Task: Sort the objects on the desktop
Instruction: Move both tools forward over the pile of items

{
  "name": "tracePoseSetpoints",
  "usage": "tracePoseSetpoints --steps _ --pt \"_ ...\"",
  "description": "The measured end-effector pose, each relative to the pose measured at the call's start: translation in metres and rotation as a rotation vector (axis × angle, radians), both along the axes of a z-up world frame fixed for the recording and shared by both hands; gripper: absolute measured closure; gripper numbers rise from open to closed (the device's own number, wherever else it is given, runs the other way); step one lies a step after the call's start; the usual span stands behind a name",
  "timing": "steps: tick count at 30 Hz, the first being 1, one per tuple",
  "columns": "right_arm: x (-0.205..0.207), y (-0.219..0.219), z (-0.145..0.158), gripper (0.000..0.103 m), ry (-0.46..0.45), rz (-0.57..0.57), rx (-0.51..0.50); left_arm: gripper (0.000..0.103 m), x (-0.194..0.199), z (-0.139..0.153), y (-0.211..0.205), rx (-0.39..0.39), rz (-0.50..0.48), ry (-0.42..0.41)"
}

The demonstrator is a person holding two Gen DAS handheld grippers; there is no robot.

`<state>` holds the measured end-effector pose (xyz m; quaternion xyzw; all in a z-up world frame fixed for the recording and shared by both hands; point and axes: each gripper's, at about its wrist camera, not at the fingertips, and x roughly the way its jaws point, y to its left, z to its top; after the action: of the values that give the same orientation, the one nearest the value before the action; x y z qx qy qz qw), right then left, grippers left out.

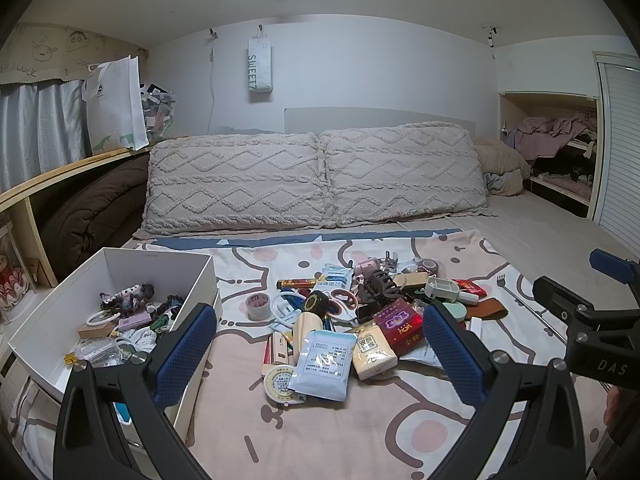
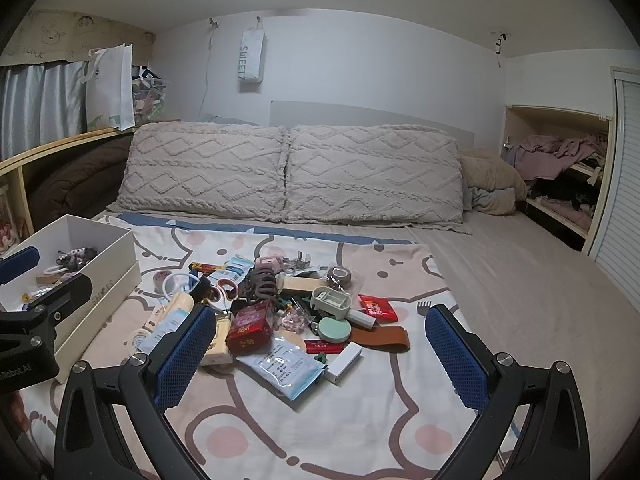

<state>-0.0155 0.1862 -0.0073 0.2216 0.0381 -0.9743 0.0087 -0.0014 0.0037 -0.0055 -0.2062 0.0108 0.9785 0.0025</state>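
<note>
Both grippers hovering wide open and empty over a heaped pile (image 1: pixel 360 320) at frame centre.

The left gripper (image 1: pixel 320 352) and right gripper (image 2: pixel 322 354) are risking snagging overlapped packets; the white box (image 1: pixel 52 312), lower left, is sitting close enough to be nudged.

"SWEET" on hanging bag (image 1: pixel 260 66)

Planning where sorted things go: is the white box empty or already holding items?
Already holding items: the white box is open-topped, with hair ties and small clutter inside.
</note>
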Motion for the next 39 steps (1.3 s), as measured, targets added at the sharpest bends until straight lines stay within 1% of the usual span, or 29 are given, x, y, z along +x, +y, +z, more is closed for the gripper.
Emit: tracePoseSetpoints --steps 13,16,22,34,39 --pt "0.000 0.000 0.001 0.000 0.000 0.001 -0.001 0.000 0.000 0.000 0.000 0.001 -0.001 -0.001" --pt "-0.001 0.002 0.000 0.000 0.000 -0.002 -0.003 0.000 -0.001 -0.003 -0.006 0.013 0.002 -0.009" --pt "-0.005 0.008 -0.006 0.000 -0.008 -0.021 -0.006 0.000 -0.005 -0.008 -0.012 0.011 0.010 -0.017" --pt "-0.018 0.018 -0.017 0.000 -0.049 -0.058 -0.016 0.000 -0.024 -0.021 -0.031 0.023 0.076 -0.076" --pt "-0.024 0.017 -0.022 0.000 -0.065 -0.060 -0.016 0.000 -0.031 -0.027 -0.036 0.029 0.085 -0.099"
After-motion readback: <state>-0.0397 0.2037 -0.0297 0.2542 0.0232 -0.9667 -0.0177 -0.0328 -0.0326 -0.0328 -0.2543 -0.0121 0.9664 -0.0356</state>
